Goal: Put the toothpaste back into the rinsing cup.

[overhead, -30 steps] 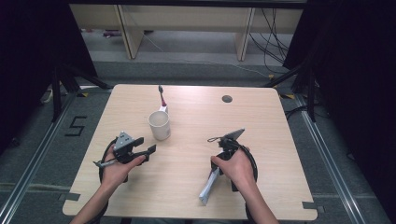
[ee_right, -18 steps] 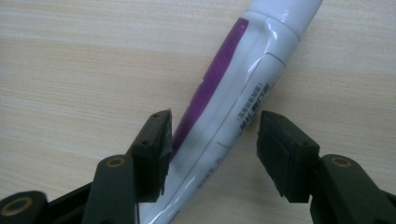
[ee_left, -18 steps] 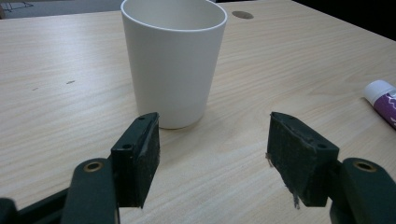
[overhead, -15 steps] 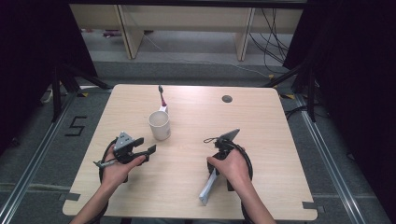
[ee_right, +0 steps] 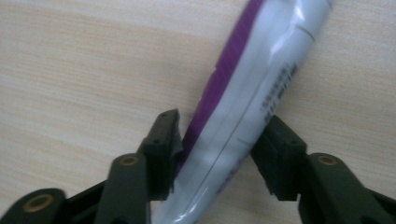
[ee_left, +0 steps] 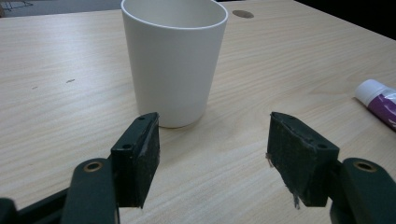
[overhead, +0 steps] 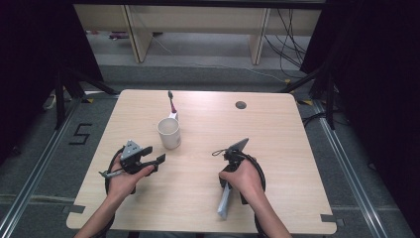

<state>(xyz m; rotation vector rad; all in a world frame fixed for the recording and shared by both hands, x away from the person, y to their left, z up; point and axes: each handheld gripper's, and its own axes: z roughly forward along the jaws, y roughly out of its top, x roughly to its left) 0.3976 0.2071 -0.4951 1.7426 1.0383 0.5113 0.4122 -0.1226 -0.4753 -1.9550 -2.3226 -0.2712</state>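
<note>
Each gripper (overhead: pixel 159 159) has 2 black jaws with brass-ringed screw holes, a grey 3-cornered plate and black cable.

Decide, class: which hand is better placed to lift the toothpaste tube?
Right. The right tongs, just closing, already straddle the toothpaste tube; the left tongs stand open facing the white cup.

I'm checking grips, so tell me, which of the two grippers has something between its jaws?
The right gripper: its jaws have just been closing on the white and purple tube. The left gripper stands open and empty, short of the white cup.
</note>
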